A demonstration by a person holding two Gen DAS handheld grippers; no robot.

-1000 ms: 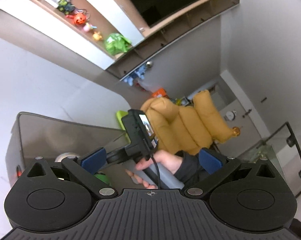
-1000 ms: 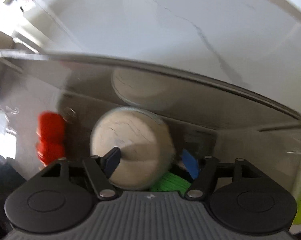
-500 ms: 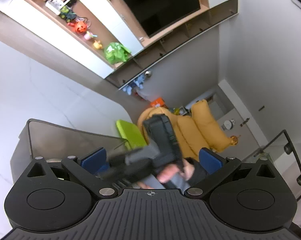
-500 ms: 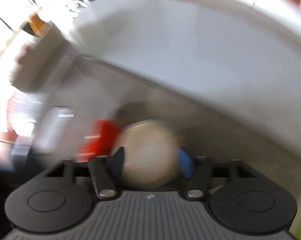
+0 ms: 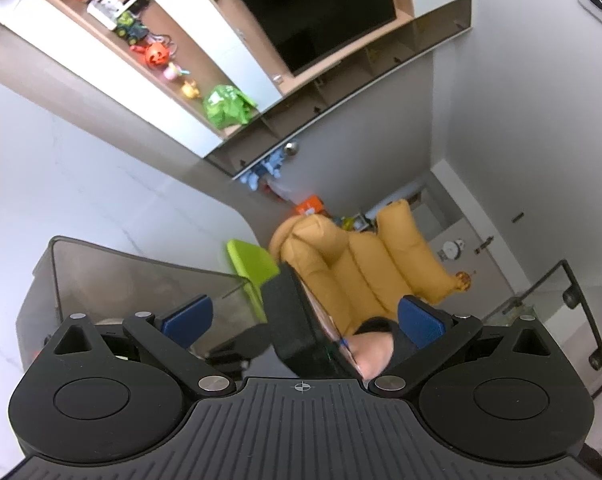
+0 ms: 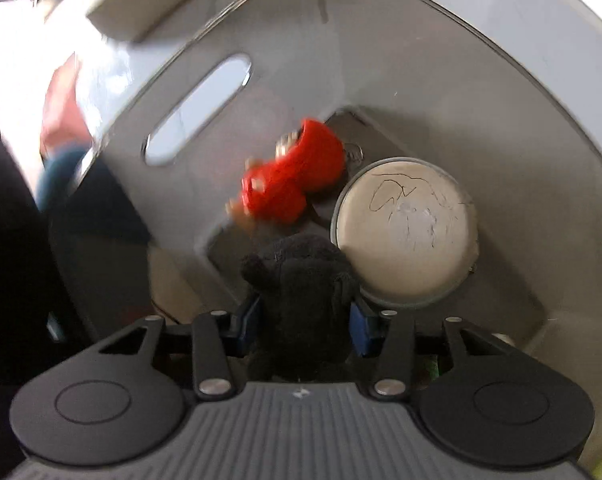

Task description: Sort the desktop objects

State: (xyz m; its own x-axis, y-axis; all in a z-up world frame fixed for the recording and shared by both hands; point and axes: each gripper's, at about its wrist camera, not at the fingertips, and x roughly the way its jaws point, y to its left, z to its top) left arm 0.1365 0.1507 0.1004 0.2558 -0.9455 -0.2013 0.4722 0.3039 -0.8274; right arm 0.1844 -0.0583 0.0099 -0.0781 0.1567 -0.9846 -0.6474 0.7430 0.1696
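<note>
In the right wrist view I look down into a grey plastic bin (image 6: 381,92). My right gripper (image 6: 303,322) has its jaws closing, and both blue pads press on a black fuzzy object (image 6: 301,276) that fills the gap. On the bin floor beyond lie a red toy (image 6: 293,176) and a round cream lid (image 6: 405,228) with pen scribbles. My left gripper (image 5: 303,316) stands open over the bin's near corner (image 5: 141,272). Beyond its fingers are the other gripper's black body (image 5: 293,324) and the person's hand (image 5: 373,354).
The bin rests on a white marble table (image 5: 81,184). A lime-green object (image 5: 253,268) sits beside the bin's far wall, with an orange armchair (image 5: 361,264) behind it. A slot handle (image 6: 199,108) opens in the bin's left wall.
My right gripper rolled and shifted across the bin. Earlier the cream lid lay between its wider jaws; now they are narrower, with the black fuzzy object between them. The left gripper stayed put.
</note>
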